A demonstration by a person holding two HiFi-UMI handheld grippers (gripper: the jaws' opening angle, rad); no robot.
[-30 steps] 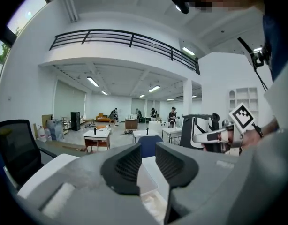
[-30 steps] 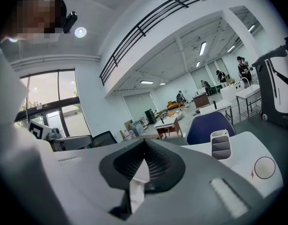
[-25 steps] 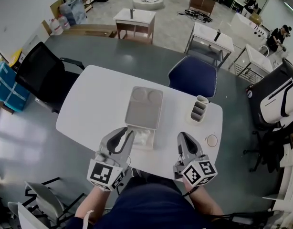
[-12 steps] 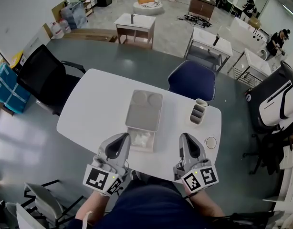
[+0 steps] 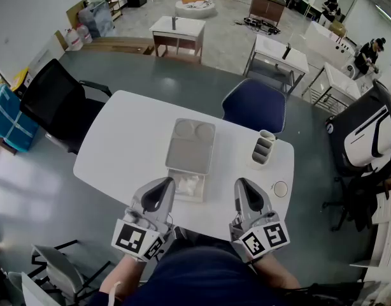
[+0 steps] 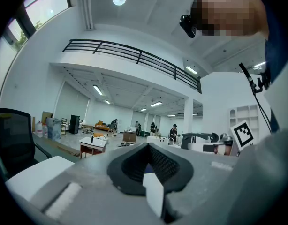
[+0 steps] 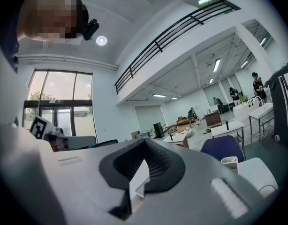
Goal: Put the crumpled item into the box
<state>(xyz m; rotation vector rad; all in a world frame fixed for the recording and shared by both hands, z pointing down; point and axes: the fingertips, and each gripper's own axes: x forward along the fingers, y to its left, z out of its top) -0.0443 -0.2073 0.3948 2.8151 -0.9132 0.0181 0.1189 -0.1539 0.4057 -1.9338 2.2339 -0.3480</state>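
1. My left gripper (image 5: 163,187) is fully closed. Its fingers (image 6: 153,196) meet pad to pad, and nothing is caught between them.
2. My right gripper (image 5: 242,187) is closed in the same way. Its fingers (image 7: 138,179) are pressed together and hold nothing.
3. Both grippers sit side by side over the near edge of the white table (image 5: 119,139), with a clear gap between them.
4. The crumpled item (image 5: 188,185) is white and lies inside the box (image 5: 205,190).
   - It is just ahead of the left fingertips and slightly to their right, not touching them.
   - It is to the left of the right fingertips and farther from them.
5. The grey lid (image 5: 191,146) lies flat on the table on the far side of the box from the fingertips, meeting the box's far edge. It has two round hollows at its far end.
6. A divided cup (image 5: 264,146) stands ahead of the right fingertips and to their right, well apart from them.
7. A small round disc (image 5: 280,188) lies on the table, near the right fingertips on their right.
8. A blue chair (image 5: 254,106) stands past the far edge of the table. A black chair (image 5: 52,104) stands far to the left of the left fingertips.
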